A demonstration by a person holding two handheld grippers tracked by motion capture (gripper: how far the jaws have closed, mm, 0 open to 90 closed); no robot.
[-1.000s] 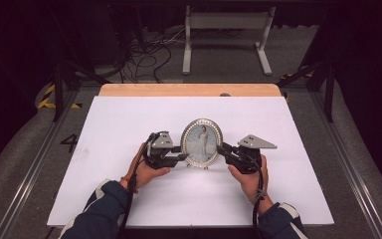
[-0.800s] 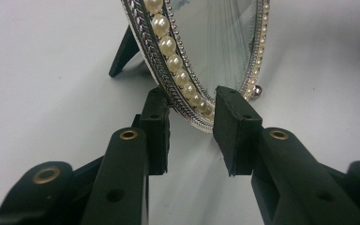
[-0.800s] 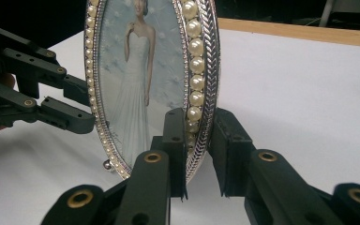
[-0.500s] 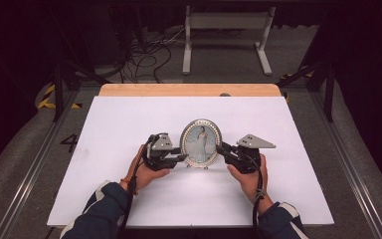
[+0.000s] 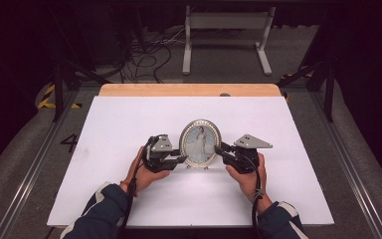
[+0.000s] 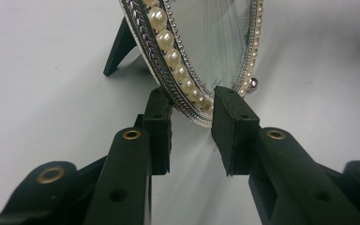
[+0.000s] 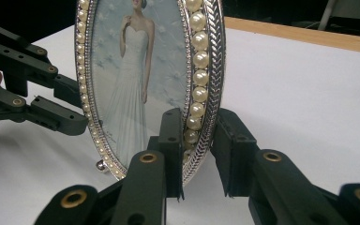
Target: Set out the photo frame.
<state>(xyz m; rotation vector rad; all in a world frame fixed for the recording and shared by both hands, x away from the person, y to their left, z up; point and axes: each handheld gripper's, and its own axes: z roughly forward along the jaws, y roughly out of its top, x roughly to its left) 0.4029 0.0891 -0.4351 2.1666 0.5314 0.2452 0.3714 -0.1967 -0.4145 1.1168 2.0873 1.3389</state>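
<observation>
1. Oval picture frame (image 5: 200, 143) upright near the middle of the white worktop (image 5: 119, 124), face turned toward the person's side, between the two hands.
2. Left gripper (image 5: 181, 160) at the frame's left edge, right gripper (image 5: 219, 149) at its right edge; both held low over the worktop, seen from above in the high view.
3. High view alone: a grey three-cornered plate on the right gripper, dark sleeves with pale stripes at the bottom edge, a wooden strip (image 5: 189, 89) along the worktop's far side, cables (image 5: 144, 55) on the floor beyond. Too small there to tell how far apart the jaws stand.
4. Left gripper view: frame (image 6: 187, 61) seen edge-on, pearl-and-silver rim between the two jaws, one pad behind the rim, the other in front by the glass. Jaws partly apart; contact with the rim likely on both sides, though a firm squeeze cannot be told. Also here: the dark back stand (image 6: 118, 47) propped on the worktop, and a small ball foot (image 6: 253, 83) at the rim's base.
5. Right gripper view: photo of a figure in a long white dress (image 7: 131, 75) plainly legible, pearls lining the rim. Jaws narrowly apart, having just been opening slightly, rim between them and pads close against it front and back. Farther off at left, the left gripper (image 7: 82, 123) with its fingertips at the opposite rim.
</observation>
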